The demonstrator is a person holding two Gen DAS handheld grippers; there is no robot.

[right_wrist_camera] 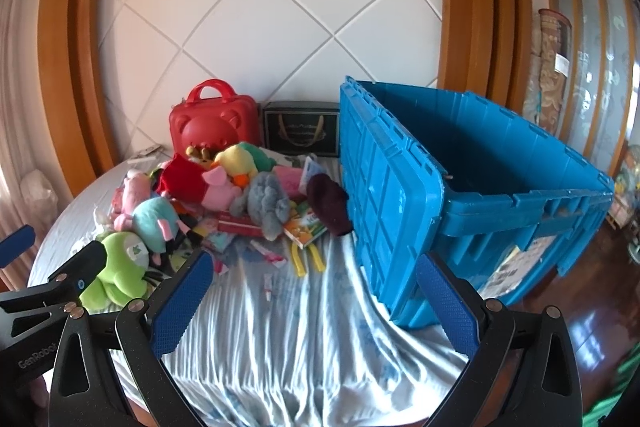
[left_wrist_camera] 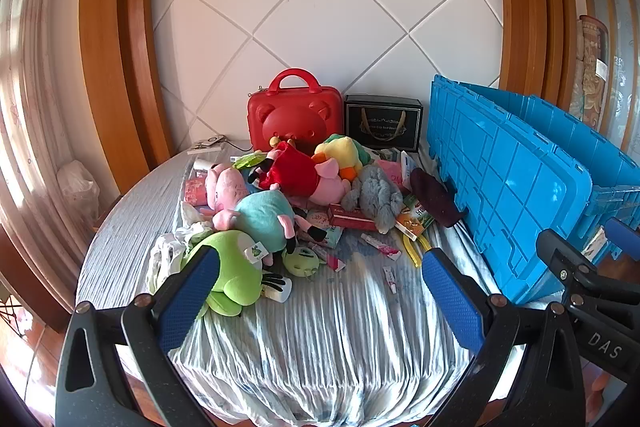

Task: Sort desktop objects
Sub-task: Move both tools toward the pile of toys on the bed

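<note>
A heap of plush toys lies on the cloth-covered table [left_wrist_camera: 320, 339]: a green one [left_wrist_camera: 232, 267] nearest, a teal pig [left_wrist_camera: 264, 215], a grey one [left_wrist_camera: 376, 195], a red one [left_wrist_camera: 288, 171]. Small tubes [left_wrist_camera: 380, 247], yellow pliers [right_wrist_camera: 308, 259] and a snack packet [right_wrist_camera: 306, 227] are scattered beside them. An open blue crate [right_wrist_camera: 480, 187] stands at the right, its lid hanging down. My left gripper [left_wrist_camera: 320, 287] is open and empty, short of the heap. My right gripper [right_wrist_camera: 312, 295] is open and empty too, above bare cloth.
A red bear-faced case [left_wrist_camera: 294, 111] and a black gift box [left_wrist_camera: 382, 123] stand against the white padded wall. Wooden frames flank it. A dark mitten [left_wrist_camera: 434, 201] leans on the crate lid. Curtains hang at the left; polished wood floor [right_wrist_camera: 592, 339] shows at the right.
</note>
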